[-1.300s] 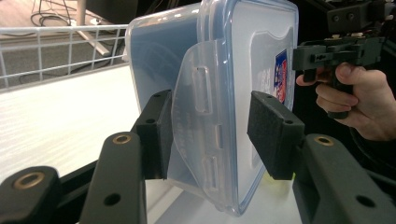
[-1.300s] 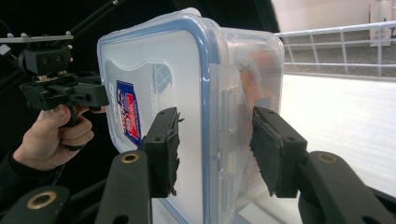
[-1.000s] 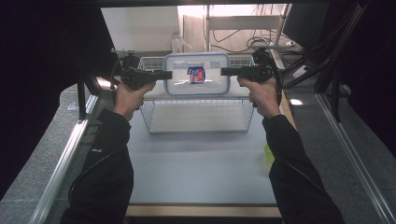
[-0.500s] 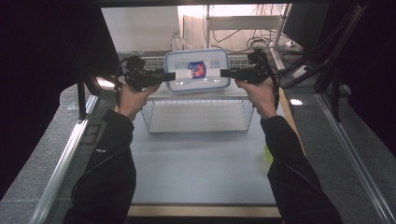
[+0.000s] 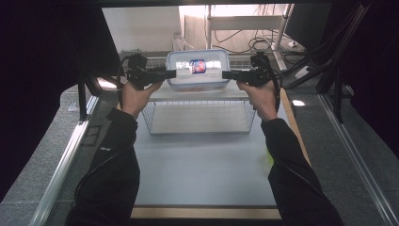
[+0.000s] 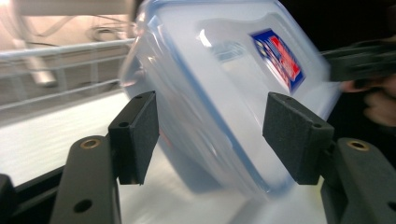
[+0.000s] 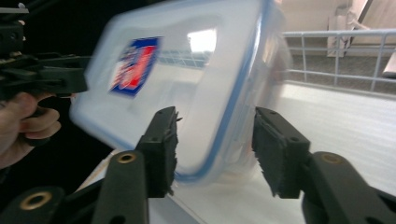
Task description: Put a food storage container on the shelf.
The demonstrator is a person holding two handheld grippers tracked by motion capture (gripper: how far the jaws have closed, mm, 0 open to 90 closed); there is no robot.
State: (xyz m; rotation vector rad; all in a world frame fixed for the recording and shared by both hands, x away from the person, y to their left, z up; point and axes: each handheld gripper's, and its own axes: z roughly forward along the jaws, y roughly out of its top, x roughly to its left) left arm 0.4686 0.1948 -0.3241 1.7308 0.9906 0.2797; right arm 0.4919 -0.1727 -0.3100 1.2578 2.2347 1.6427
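A clear plastic container [image 5: 197, 70] with a blue-rimmed lid and a red and blue label stands tilted over the top of a white wire rack [image 5: 202, 117], lid toward me. My left gripper [image 5: 171, 74] is at its left end. In the left gripper view the jaws [image 6: 210, 135] have just been opening; the blurred container [image 6: 224, 79] lies between them, apart from the pads. My right gripper [image 5: 226, 74] is at the right end. In the right gripper view its jaws [image 7: 215, 144] close on the container's rim [image 7: 219, 93].
The wire rack stands at the back of the white table [image 5: 202, 165]. A small yellow-green thing [image 5: 270, 157] lies by the right forearm. Metal rails run along both sides, and cables and a frame sit behind the rack.
The container has shifted slightly up and back onto the rack's top. The left jaws have spread away from its end. Both hands stay nearly where they were.
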